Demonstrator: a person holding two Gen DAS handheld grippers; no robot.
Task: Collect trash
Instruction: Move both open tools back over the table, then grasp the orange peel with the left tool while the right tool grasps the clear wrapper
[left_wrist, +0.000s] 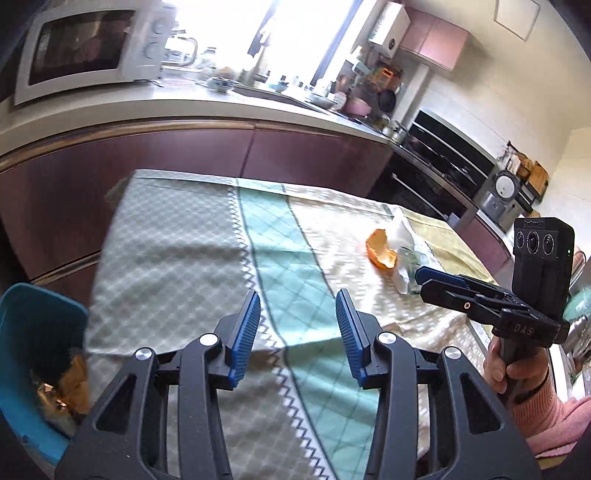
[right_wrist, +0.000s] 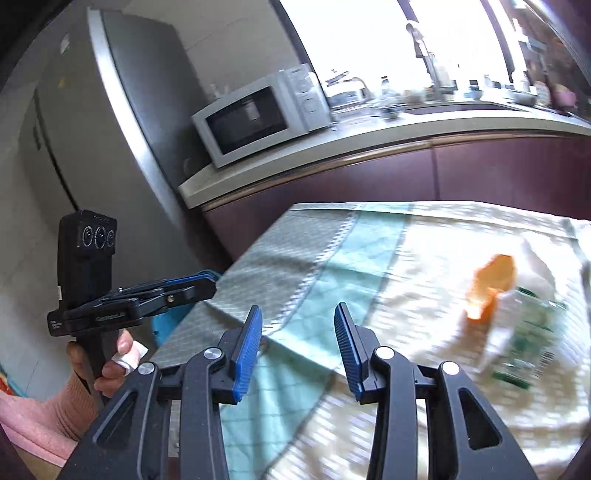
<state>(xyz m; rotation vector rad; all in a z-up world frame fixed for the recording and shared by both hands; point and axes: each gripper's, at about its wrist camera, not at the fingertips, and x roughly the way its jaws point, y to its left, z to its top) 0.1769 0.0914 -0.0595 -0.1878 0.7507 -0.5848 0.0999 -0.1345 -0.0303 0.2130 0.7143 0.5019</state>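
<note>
Kitchen counter (left_wrist: 177, 236), we count one orange peel (left_wrist: 382, 251), one wrapper (right_wrist: 528, 343), one blue bin (left_wrist: 33, 332), our left tool (left_wrist: 295, 325) and right tool (right_wrist: 298, 328) both released, empty.

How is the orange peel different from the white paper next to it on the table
The peel is bright orange and curled into a stiff, cupped shell; the paper is white, soft and crumpled. The peel lies nearer the green stripe of the cloth; the paper lies on its far side. Both rest on the cloth, untouched by either gripper.
</note>
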